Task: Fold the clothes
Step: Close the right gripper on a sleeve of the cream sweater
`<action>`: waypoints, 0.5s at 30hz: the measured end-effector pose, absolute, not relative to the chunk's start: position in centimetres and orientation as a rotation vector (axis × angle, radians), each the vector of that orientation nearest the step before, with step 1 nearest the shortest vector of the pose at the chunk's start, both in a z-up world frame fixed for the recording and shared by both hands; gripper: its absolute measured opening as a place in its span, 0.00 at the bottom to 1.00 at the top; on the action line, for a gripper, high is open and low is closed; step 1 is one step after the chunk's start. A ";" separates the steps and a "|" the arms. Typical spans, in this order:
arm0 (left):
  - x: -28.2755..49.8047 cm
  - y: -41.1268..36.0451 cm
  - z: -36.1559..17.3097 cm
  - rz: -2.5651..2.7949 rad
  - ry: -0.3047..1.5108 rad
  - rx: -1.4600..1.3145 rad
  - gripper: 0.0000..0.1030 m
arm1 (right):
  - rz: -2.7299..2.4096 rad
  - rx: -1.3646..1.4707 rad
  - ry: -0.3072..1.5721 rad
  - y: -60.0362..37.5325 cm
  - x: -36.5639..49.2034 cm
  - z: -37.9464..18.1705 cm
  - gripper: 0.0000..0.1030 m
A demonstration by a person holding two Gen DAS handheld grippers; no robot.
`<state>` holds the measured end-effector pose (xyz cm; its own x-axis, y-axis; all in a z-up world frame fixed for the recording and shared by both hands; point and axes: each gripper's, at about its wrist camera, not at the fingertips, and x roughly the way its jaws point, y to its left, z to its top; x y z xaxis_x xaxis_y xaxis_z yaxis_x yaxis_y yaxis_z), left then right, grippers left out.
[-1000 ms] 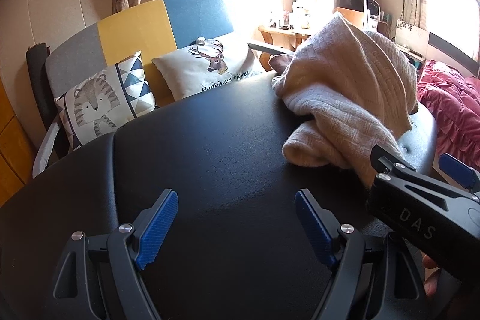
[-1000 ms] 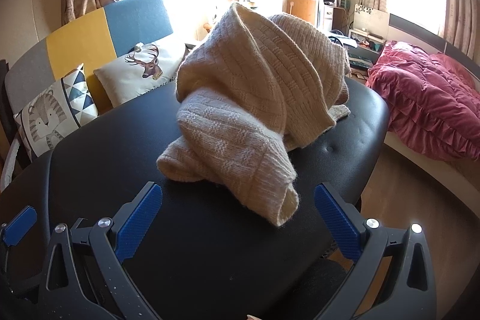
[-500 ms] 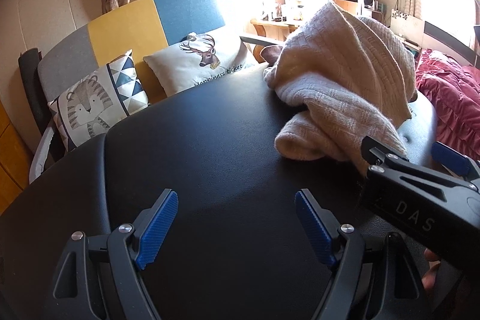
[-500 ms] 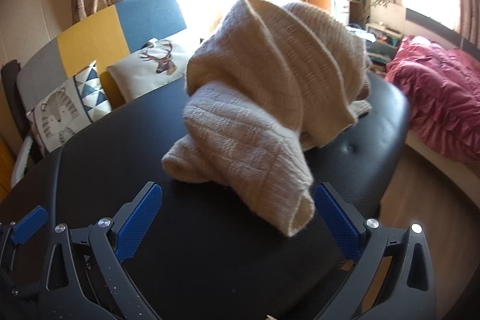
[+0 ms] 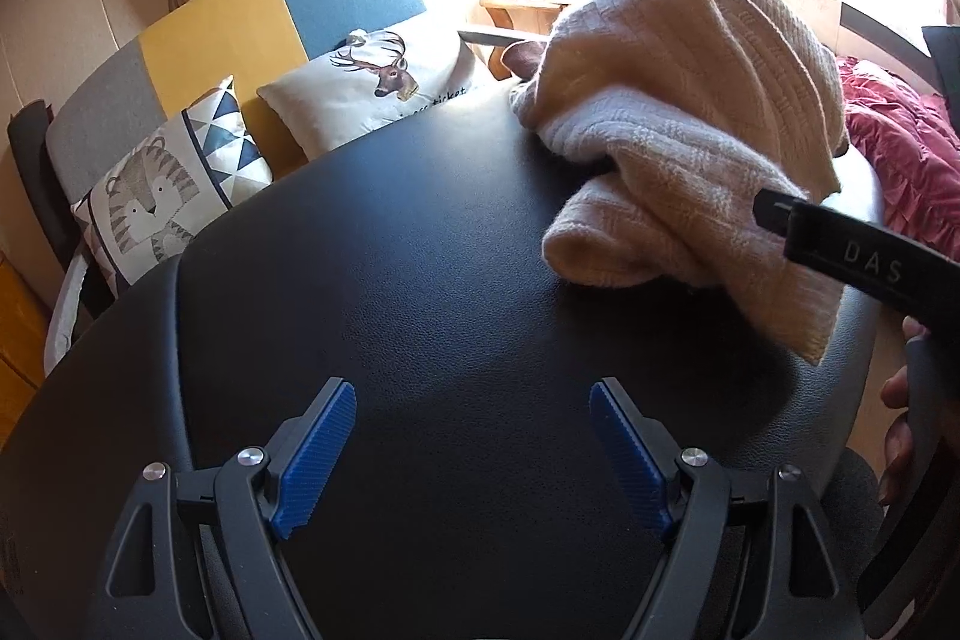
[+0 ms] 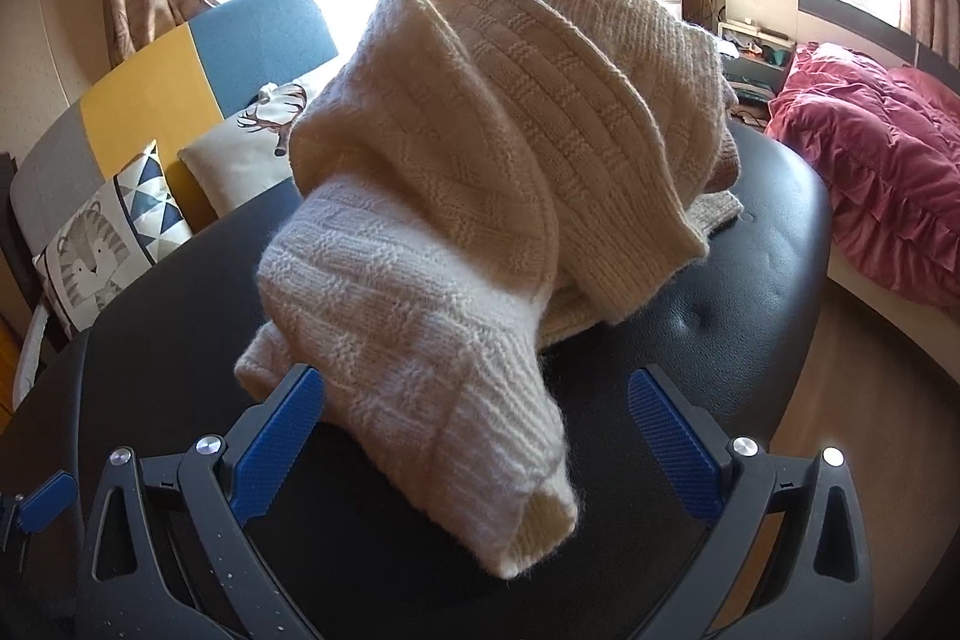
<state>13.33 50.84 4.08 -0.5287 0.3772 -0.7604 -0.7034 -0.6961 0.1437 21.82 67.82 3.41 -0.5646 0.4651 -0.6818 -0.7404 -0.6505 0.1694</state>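
Behind the black table (image 5: 420,280) stood a grey, yellow and blue sofa (image 5: 240,22) carrying a tiger cushion (image 5: 162,202) and a deer cushion (image 5: 384,82). A crimson quilt (image 6: 882,184) lay right of the table.

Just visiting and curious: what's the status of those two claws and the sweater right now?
Left gripper open, over bare black table. Right gripper open, straddling sleeve end of crumpled cream sweater, not clamped. Nothing in the way.
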 end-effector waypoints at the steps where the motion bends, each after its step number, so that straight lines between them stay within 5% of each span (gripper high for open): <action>1: 13.3 50.7 3.9 2.225 0.578 -0.962 0.80 | 2.223 -0.790 0.584 68.1 21.6 3.3 1.00; 9: 12.5 50.5 3.2 2.218 0.545 -1.006 0.80 | 2.260 -0.799 0.634 69.9 19.2 2.0 1.00; 15: 13.0 49.7 2.4 2.218 0.551 -1.033 0.80 | 2.282 -0.839 0.693 70.6 18.2 0.9 0.67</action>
